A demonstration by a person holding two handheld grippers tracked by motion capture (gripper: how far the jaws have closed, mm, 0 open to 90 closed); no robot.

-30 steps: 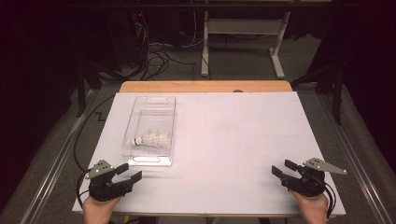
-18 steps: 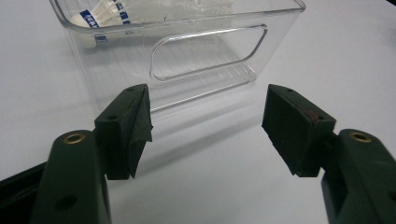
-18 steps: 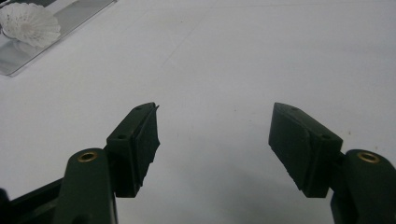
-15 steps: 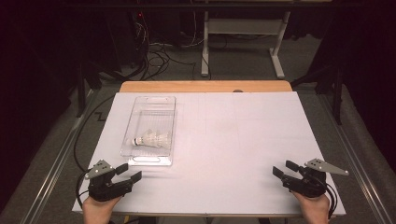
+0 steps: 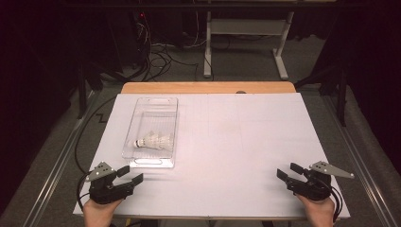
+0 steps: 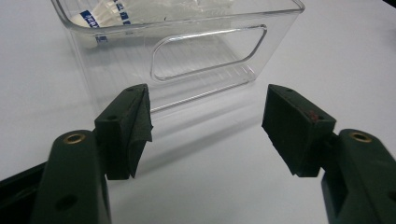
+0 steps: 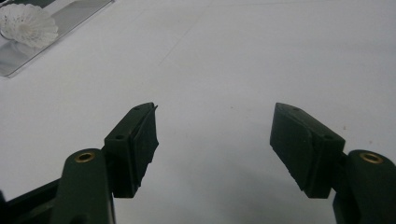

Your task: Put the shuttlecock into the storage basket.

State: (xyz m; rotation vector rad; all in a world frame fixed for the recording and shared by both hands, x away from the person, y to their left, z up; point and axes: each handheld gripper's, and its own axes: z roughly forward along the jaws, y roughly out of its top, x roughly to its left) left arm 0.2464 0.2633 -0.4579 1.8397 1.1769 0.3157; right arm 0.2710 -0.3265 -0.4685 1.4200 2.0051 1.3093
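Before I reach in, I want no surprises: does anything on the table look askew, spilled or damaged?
Nothing stands out. The clear bin sits flat on the white table with the shuttlecocks lying on their sides inside it, nothing spilled. The left tongs and right tongs rest open near the front edge, empty.

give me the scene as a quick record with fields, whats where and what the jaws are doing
surface: white table
container: clear plastic bin, left half of the table, long side running away from the person
contents: white shuttlecocks lying on their side in the bin's near end
left gripper: near left corner, just short of the bin, jaws open, nothing between them
right gripper: near right corner, over bare table, jaws open, nothing between them
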